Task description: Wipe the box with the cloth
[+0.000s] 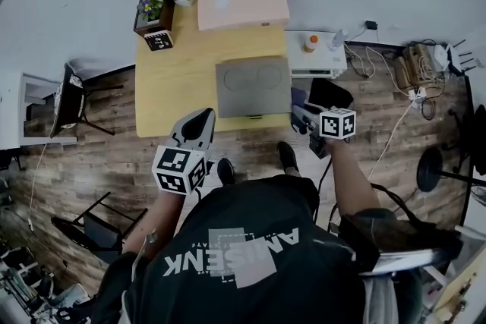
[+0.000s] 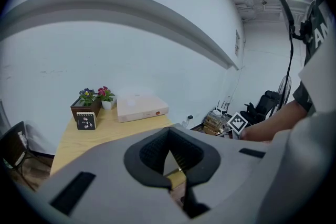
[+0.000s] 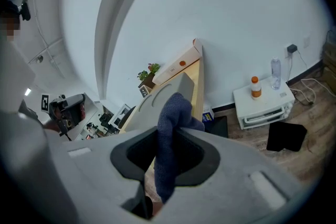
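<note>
A flat grey box (image 1: pixel 253 86) with two round marks lies on the wooden table (image 1: pixel 171 87), at its front edge. A pink box (image 1: pixel 241 1) sits against the wall at the back. My right gripper (image 1: pixel 304 117) hovers off the table's front right corner, shut on a dark blue cloth (image 3: pixel 170 134) that hangs folded between its jaws. Past the cloth the grey box (image 3: pixel 163 97) and the pink box (image 3: pixel 181 64) show. My left gripper (image 1: pixel 197 124) is just off the front edge, left of the grey box, shut and holding nothing. Its view shows the pink box (image 2: pixel 140 107).
Potted flowers (image 1: pixel 163 2) and a small black calendar (image 1: pixel 158 41) stand at the table's back left. To the right of the table is a white oven (image 1: pixel 313 57) with an orange-capped bottle (image 1: pixel 310 42), a black mat (image 1: pixel 329 93) and cables (image 1: pixel 418 64). A chair (image 1: pixel 72 99) stands left.
</note>
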`<state>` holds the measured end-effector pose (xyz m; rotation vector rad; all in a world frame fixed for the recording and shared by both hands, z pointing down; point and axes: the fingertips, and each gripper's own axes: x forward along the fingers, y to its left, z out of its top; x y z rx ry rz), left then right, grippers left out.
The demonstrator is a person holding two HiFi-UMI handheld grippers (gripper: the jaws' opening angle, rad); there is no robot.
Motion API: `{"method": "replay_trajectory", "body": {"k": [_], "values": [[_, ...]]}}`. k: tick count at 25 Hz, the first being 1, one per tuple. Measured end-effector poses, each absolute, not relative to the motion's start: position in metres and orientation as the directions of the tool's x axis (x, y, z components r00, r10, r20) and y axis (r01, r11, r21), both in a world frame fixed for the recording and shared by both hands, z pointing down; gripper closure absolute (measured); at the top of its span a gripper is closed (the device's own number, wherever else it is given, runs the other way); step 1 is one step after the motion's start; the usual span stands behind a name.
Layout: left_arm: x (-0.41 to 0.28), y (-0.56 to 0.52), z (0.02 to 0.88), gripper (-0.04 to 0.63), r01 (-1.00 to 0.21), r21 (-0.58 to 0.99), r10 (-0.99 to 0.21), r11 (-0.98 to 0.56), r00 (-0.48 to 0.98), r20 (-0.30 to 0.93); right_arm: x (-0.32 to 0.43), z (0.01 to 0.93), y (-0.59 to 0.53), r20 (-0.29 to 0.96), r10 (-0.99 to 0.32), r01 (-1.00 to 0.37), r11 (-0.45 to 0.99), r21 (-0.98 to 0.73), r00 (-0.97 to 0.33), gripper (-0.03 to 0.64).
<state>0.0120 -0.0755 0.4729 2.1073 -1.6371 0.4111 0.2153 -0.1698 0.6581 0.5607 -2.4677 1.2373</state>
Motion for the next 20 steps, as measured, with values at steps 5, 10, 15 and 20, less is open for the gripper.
{"method": "replay_trajectory", "body": {"k": [5, 10, 15, 20], "values": [[0.014, -0.072, 0.474, 0.595, -0.955, 0.142, -0.827, -0.259, 0.295, 0.479, 0.218, 0.657, -0.158, 0.447, -0.248, -0.508, 0.515, -0.691, -0.86, 0.546], [0.01, -0.076, 0.477, 0.595, -0.942, 0.153, -0.813, -0.299, 0.336, 0.475, 0.22, 0.657, -0.141, 0.478, -0.246, -0.531, 0.517, -0.671, -0.843, 0.546], [0.009, -0.08, 0.478, 0.595, -0.908, 0.179, -0.784, -0.378, 0.417, 0.46, 0.224, 0.652, -0.123, 0.478, -0.302, -0.564, 0.476, -0.674, -0.825, 0.546], [-0.005, -0.086, 0.472, 0.595, -0.89, 0.185, -0.777, -0.417, 0.455, 0.436, 0.234, 0.65, -0.108, 0.515, -0.396, -0.649, 0.415, -0.638, -0.76, 0.546]]}}
